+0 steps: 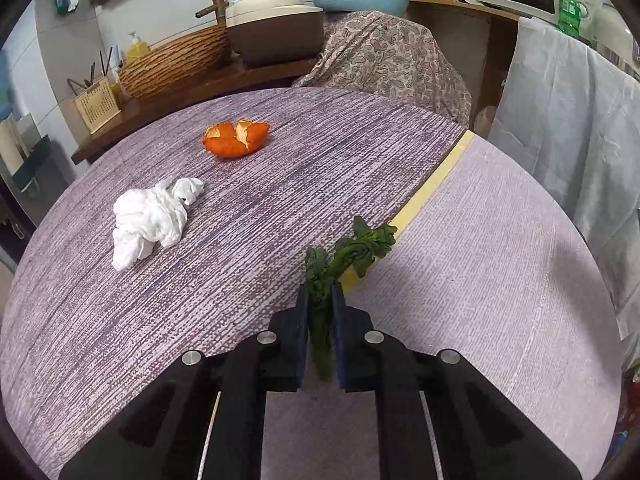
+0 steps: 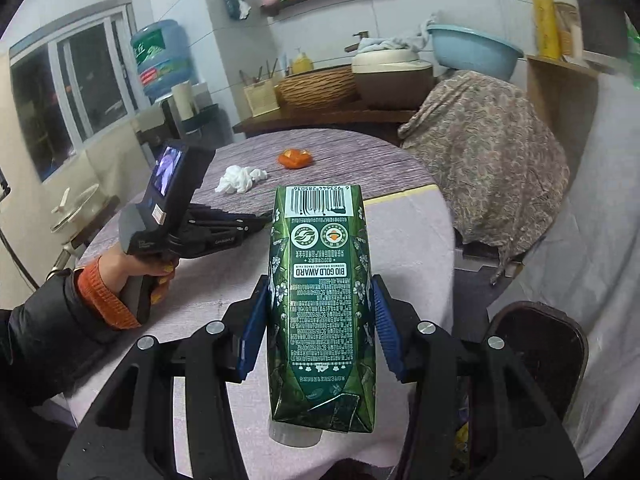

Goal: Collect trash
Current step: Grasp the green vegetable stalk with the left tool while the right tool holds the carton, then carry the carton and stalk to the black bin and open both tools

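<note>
My left gripper [image 1: 320, 300] is shut on a wilted green vegetable scrap [image 1: 352, 252], held just above the round table [image 1: 480, 280]; its leaves stick out past the fingertips. A crumpled white tissue [image 1: 152, 220] lies to the left and an orange peel [image 1: 236, 140] farther back. My right gripper [image 2: 320, 300] is shut on a green drink carton [image 2: 320, 300], held upside down above the table edge. In the right wrist view the left gripper [image 2: 240, 224] shows with the hand holding it, its tips hidden behind the carton, beyond it the tissue [image 2: 240, 178] and the peel [image 2: 295, 158].
A dark bin [image 2: 536, 360] stands on the floor at the table's right. A yellow tape strip [image 1: 432, 188] crosses the tablecloth. A chair draped in paisley cloth [image 1: 392, 64] stands behind the table. A counter with a basket [image 1: 172, 60] and basin runs along the wall.
</note>
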The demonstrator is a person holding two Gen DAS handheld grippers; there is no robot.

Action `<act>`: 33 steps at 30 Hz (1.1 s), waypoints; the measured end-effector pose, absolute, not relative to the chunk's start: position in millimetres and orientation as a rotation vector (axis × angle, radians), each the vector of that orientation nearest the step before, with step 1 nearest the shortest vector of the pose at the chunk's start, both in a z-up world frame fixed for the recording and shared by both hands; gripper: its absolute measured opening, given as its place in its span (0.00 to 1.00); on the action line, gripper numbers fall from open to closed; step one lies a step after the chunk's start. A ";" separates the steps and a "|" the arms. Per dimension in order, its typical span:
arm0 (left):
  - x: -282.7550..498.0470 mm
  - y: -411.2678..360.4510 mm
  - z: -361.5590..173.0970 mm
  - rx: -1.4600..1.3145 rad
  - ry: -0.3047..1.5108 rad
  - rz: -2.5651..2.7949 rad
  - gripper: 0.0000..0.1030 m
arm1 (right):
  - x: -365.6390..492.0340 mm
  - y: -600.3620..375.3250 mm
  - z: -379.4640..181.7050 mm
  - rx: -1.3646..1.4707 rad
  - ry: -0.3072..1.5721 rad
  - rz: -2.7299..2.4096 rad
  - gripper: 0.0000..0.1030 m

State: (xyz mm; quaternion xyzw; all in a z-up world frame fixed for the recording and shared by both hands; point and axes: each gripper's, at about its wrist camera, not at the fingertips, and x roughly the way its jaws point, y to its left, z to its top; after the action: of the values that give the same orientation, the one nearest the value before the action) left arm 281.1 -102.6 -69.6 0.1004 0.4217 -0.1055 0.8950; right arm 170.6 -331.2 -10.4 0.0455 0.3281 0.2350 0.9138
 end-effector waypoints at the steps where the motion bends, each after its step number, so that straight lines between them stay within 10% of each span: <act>1: 279.9 -104.2 -69.3 0.201 0.875 -0.227 0.11 | 165.5 -334.9 -11.4 0.100 0.667 0.470 0.49; 33: 183.3 -343.8 -52.5 0.210 0.851 -0.791 0.10 | 149.3 -506.4 -168.9 0.387 0.797 -0.118 0.50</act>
State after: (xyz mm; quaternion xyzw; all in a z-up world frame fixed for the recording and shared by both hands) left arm 183.3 -343.8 -52.5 0.0992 0.4013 -0.3728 0.8307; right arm 149.3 -506.4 -168.9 0.1873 0.3855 -0.0571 0.9017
